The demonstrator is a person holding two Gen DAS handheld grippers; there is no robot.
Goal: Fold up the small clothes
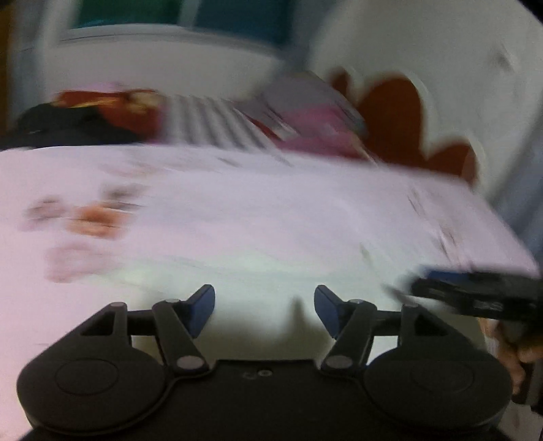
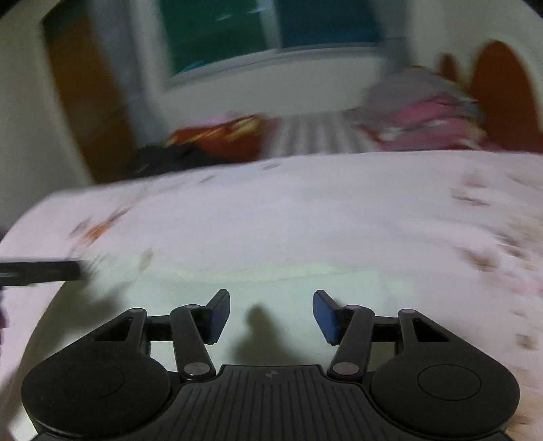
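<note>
Both views are motion-blurred. A pale, whitish-green garment (image 1: 258, 268) lies flat on the pink patterned bedsheet (image 1: 237, 203), just ahead of both grippers; it also shows in the right wrist view (image 2: 271, 281). My left gripper (image 1: 264, 310) is open and empty above its near edge. My right gripper (image 2: 271, 313) is open and empty over the same cloth. The right gripper shows at the right edge of the left wrist view (image 1: 475, 295), and the left gripper at the left edge of the right wrist view (image 2: 40, 271).
At the back of the bed lie a pile of pink and grey clothes (image 2: 424, 112), a red bag or cloth (image 2: 220, 135), a dark garment (image 2: 163, 159) and a striped sheet (image 2: 312, 135). A window (image 2: 271, 30) and a brown headboard (image 1: 400, 115) stand behind.
</note>
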